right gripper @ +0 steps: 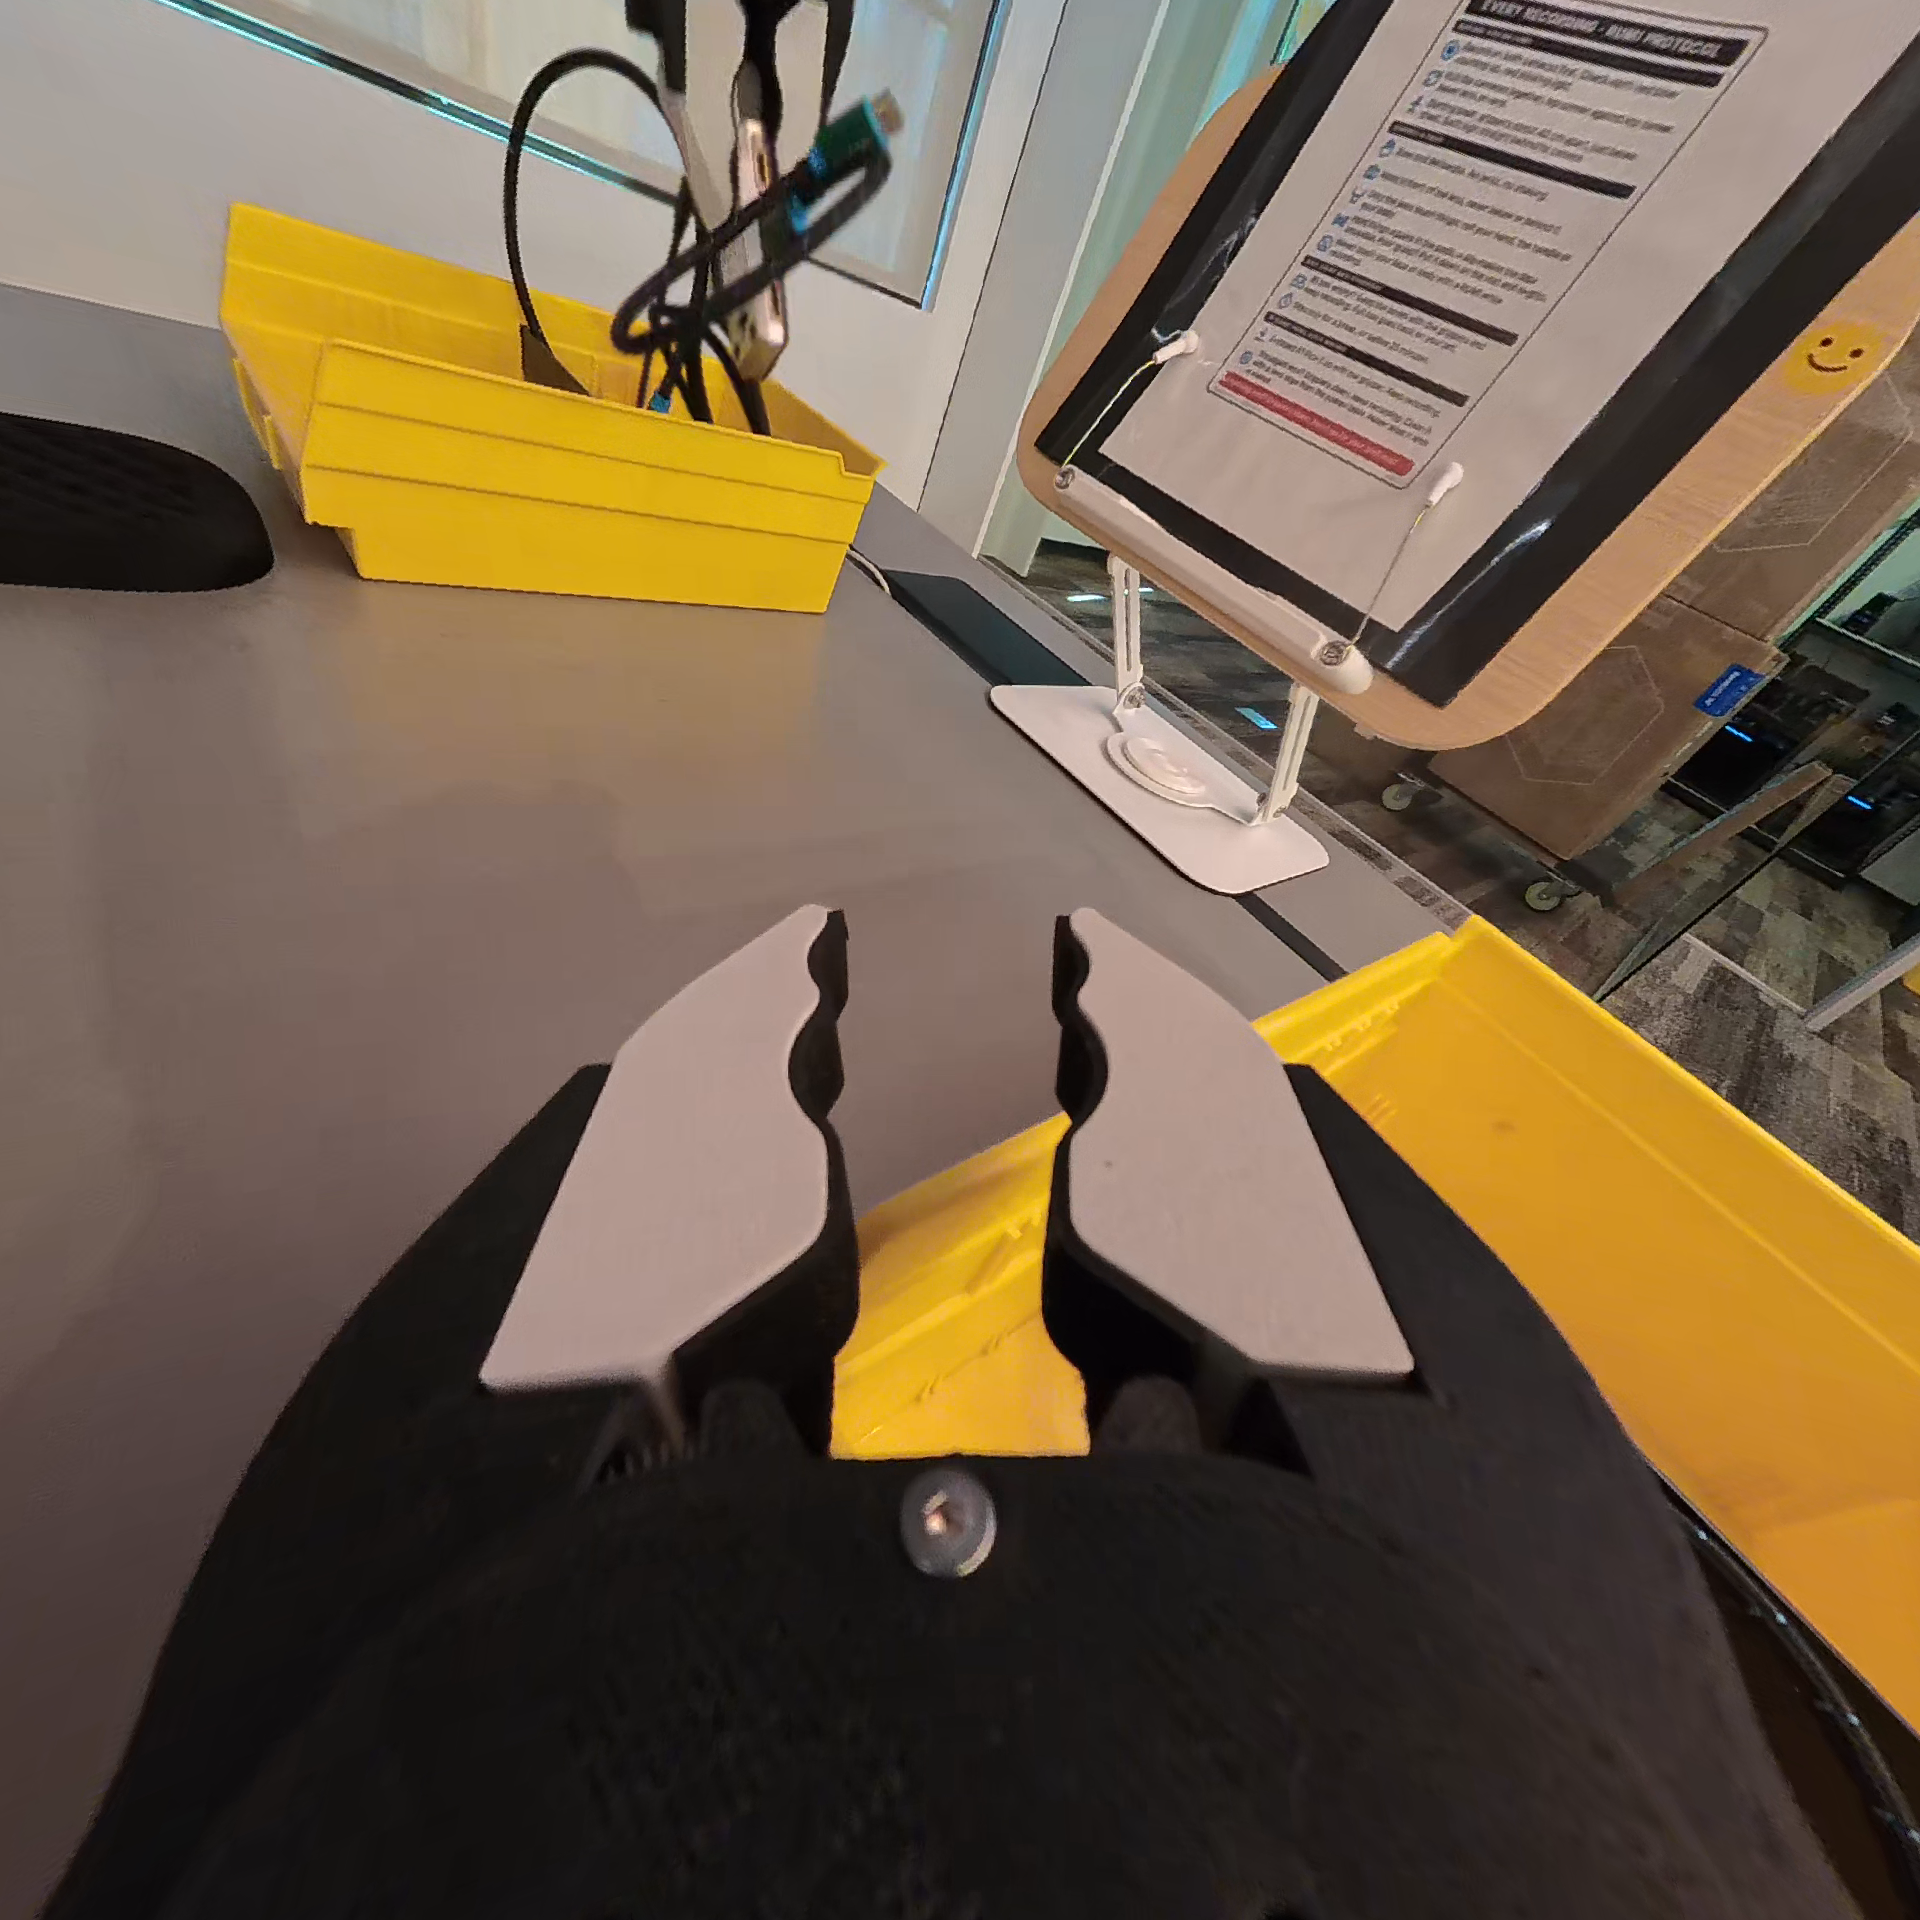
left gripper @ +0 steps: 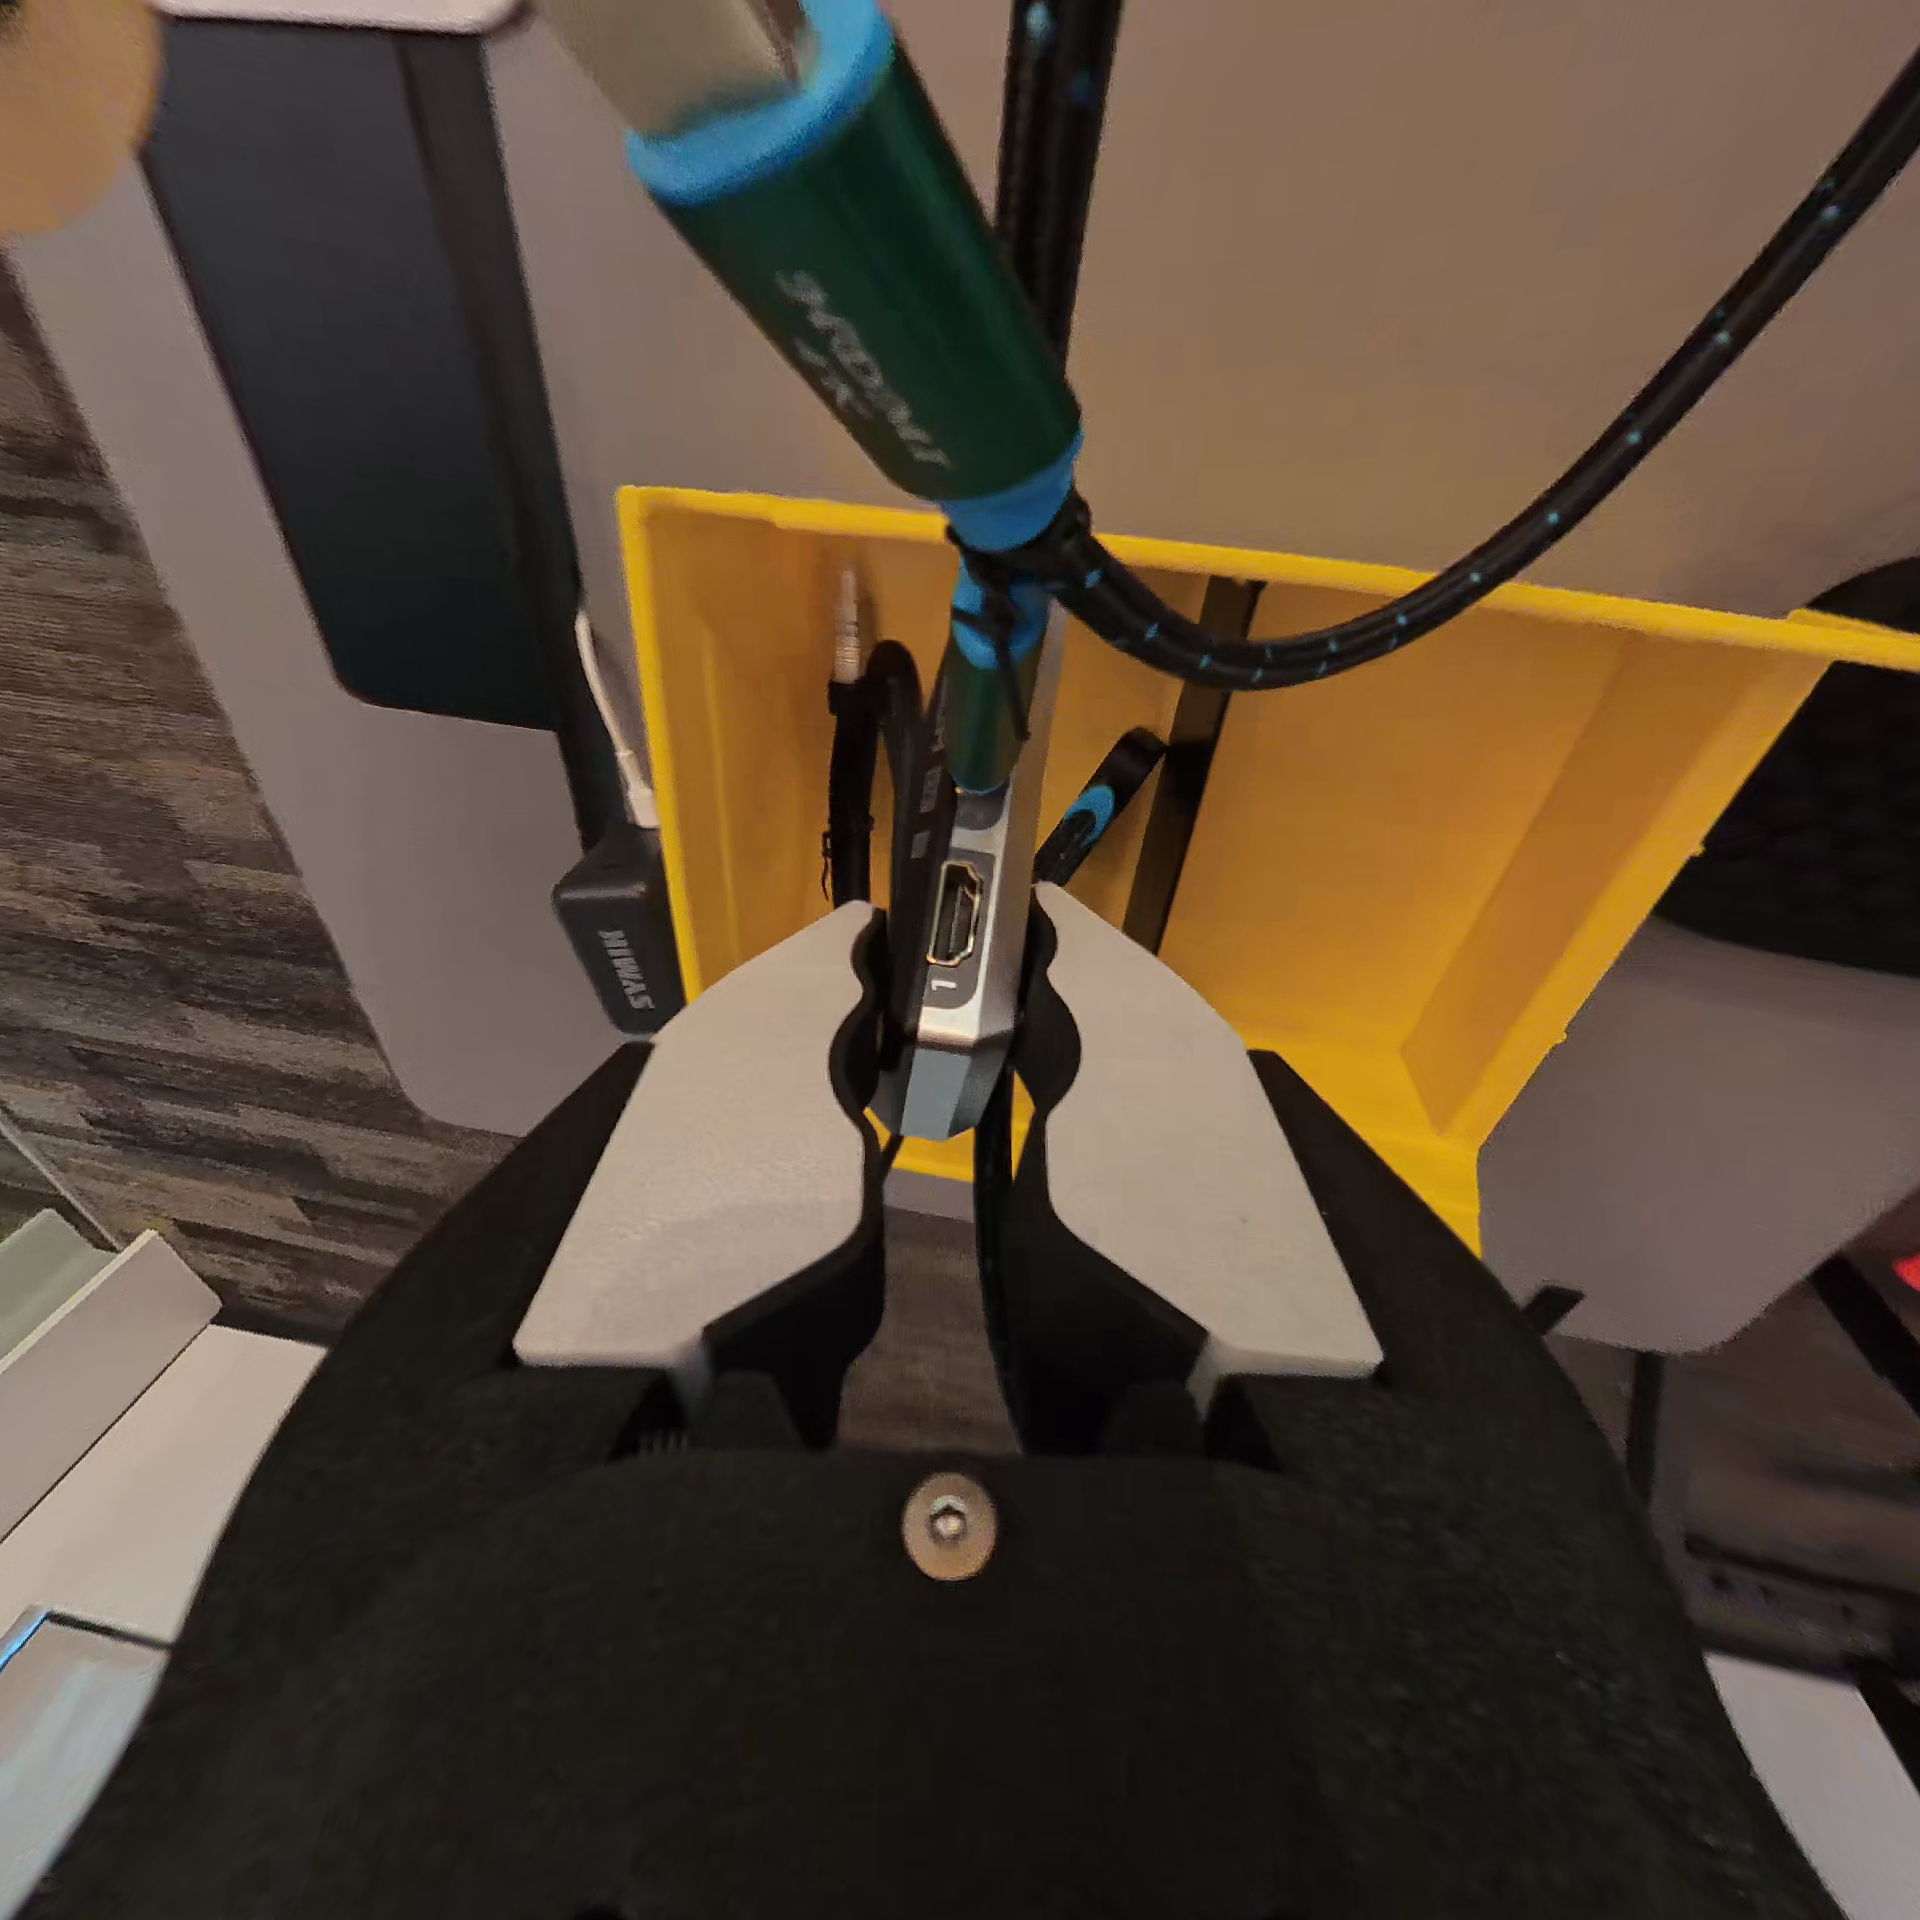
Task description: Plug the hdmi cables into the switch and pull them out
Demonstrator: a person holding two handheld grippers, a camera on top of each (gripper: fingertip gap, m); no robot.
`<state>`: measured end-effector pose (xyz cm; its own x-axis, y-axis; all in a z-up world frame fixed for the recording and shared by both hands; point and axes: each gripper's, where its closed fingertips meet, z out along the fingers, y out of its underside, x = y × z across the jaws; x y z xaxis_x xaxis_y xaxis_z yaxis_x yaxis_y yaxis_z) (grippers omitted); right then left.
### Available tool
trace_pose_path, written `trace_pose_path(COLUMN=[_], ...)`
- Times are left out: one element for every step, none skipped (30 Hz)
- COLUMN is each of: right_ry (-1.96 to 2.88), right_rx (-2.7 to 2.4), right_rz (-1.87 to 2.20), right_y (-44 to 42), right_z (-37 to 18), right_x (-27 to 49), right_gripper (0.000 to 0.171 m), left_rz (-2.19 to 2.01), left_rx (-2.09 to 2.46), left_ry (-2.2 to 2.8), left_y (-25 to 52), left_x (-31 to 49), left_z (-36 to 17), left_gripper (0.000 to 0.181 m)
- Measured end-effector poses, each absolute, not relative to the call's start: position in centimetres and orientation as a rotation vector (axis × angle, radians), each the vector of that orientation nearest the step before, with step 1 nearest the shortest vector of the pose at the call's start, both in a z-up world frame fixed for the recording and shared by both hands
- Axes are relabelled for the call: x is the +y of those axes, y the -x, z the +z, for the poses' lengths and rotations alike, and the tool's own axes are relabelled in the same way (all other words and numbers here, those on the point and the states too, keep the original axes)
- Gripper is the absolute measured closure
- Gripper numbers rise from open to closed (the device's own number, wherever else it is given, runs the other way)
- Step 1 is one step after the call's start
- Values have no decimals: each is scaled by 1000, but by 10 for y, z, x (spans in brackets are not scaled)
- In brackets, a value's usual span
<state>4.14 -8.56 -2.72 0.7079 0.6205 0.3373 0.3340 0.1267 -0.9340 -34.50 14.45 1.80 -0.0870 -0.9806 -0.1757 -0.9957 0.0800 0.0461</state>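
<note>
Grey table point(right gripper: 416, 831) under right gripper point(right gripper: 951, 935); left gripper point(left gripper: 951, 935) clamps switch point(left gripper: 956, 935).

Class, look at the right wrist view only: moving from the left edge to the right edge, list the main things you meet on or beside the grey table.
Black mesh object → yellow bin with the cables → white stand base → framed notice board.

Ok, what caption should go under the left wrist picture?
Left gripper clamps the grey switch above a yellow bin, one green HDMI plug inserted.
</note>
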Motion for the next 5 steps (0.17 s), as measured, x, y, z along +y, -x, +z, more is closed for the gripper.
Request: trace_pose_path(right_ry=[1479, 1479, 1480, 1481, 1482], right_rx=[-832, -832, -832, -832, -833], right_rz=[246, 243, 241, 239, 236], right_y=[-41, -41, -41, -41, -41], right_z=[-28, -28, -28, -28, -29], right_x=[-86, -86, -86, -85, -85], right_gripper=[133, 133, 133, 133, 133], left_rz=[217, 202, 192, 195, 205], left_rx=[2200, 2168, 2136, 2098, 2061], left_ry=[2041, 2030, 2015, 1997, 1977], left_y=[343, 342, 341, 340, 339], left_x=[143, 142, 142, 143, 145], left_z=[27, 36, 45, 55, 65], left_gripper=[159, 159, 159, 159, 159])
